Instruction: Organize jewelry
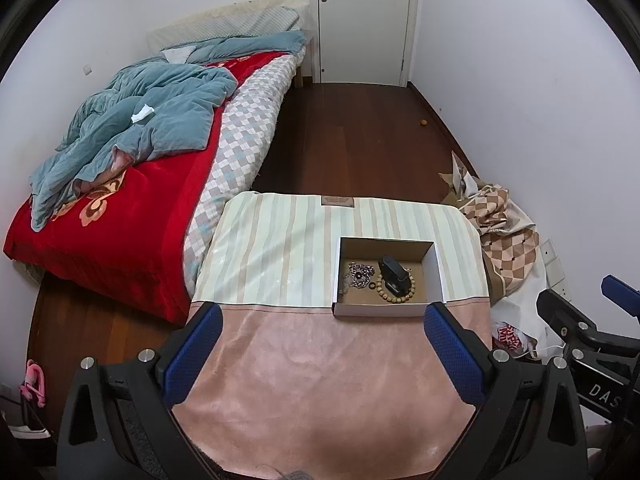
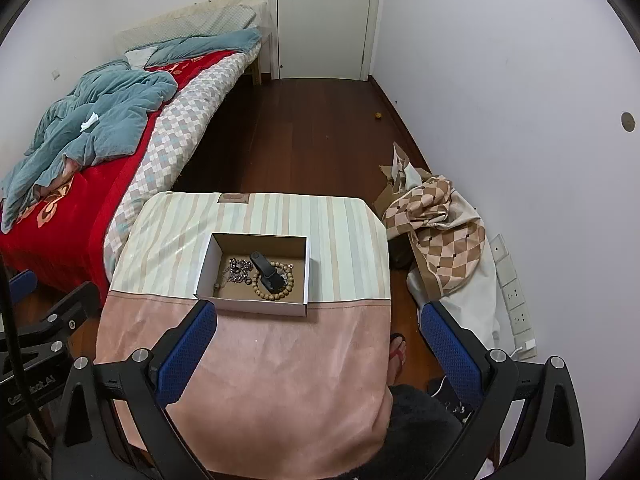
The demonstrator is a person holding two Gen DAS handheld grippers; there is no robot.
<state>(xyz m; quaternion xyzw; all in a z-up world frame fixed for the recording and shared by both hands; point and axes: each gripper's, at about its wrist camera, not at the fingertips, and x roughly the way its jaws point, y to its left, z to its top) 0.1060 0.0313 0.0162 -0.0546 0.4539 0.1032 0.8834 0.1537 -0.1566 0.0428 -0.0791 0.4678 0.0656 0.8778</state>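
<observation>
My left claw (image 1: 322, 344) spread wide and empty, my right claw (image 2: 318, 342) likewise, both short of the box (image 2: 256, 307) on the table (image 2: 280, 380), bead bracelet (image 2: 276, 294), silver chain (image 2: 236, 269), black watch (image 2: 265, 270) inside box.

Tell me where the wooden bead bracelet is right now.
In both views the wooden bead bracelet lies inside the open cardboard box, ringing the black watch, right of the silver chain.

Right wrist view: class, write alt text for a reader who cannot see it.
An open cardboard box on a cloth-covered table holds a wooden bead bracelet, a silver chain and a black watch. The open right gripper hovers empty nearby, beside a bed.
</observation>
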